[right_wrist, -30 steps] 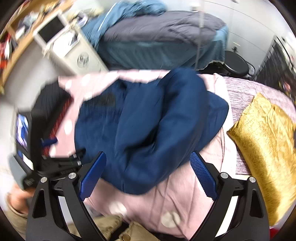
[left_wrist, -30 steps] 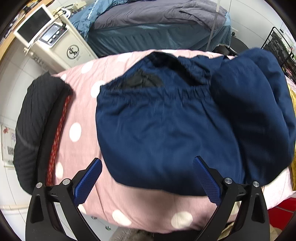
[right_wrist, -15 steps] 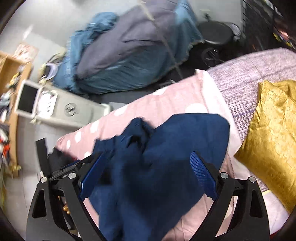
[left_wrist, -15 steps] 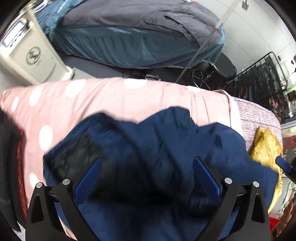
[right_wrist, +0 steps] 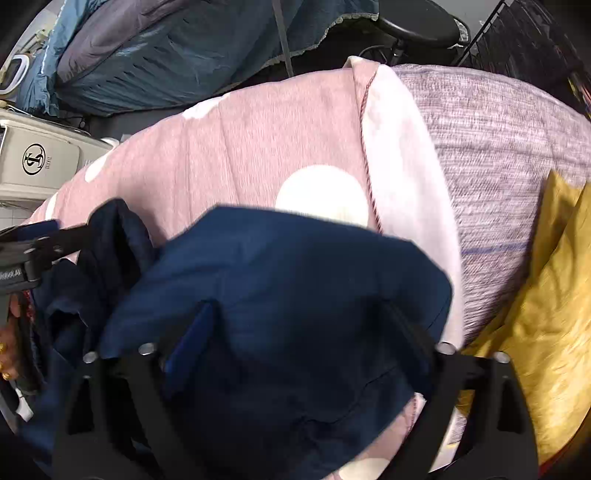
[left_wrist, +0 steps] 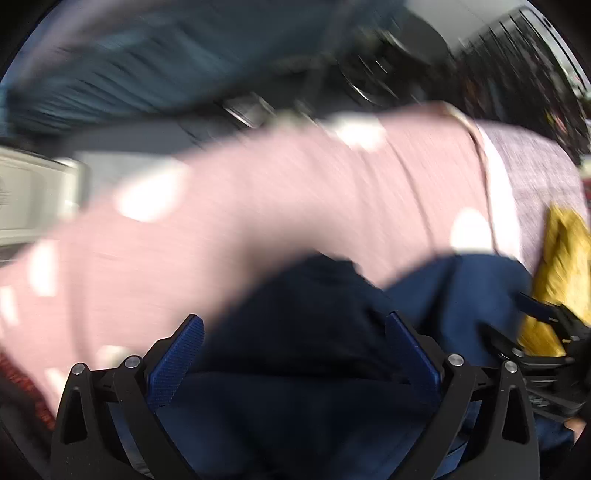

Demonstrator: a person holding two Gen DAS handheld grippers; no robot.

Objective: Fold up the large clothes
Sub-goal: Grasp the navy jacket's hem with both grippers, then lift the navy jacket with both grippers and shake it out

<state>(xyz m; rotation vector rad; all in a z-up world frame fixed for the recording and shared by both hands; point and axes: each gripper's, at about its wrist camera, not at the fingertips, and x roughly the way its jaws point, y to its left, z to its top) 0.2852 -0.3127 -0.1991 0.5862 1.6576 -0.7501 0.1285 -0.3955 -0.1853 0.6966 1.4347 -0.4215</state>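
Observation:
A navy blue garment [right_wrist: 295,266] lies bunched on the pink blanket with white dots [right_wrist: 277,129]. My right gripper [right_wrist: 299,321] points down into it. Its jaws are closing, with a fold of the cloth between them and draped over the right finger. The left wrist view is blurred by motion. There the same garment [left_wrist: 314,406] fills the gap of my left gripper [left_wrist: 295,332], whose blue pads [left_wrist: 177,354] stand wide apart and open. Each gripper shows in the other's view: the left one [right_wrist: 33,247] at the garment's left edge, the right one [left_wrist: 535,332] at its right edge.
A yellow cushion [right_wrist: 546,314] lies right of the garment on a lilac cover [right_wrist: 498,140]. Beyond the pink blanket's far edge stand a white appliance [right_wrist: 37,162], a bed with blue-grey bedding [right_wrist: 166,48], a black stool [right_wrist: 417,26] and a dark rack [right_wrist: 528,37].
Both grippers have dropped toward the garment and moved to its far end; it now fills their gaps. The right jaws have narrowed. The left jaws are as wide as before.

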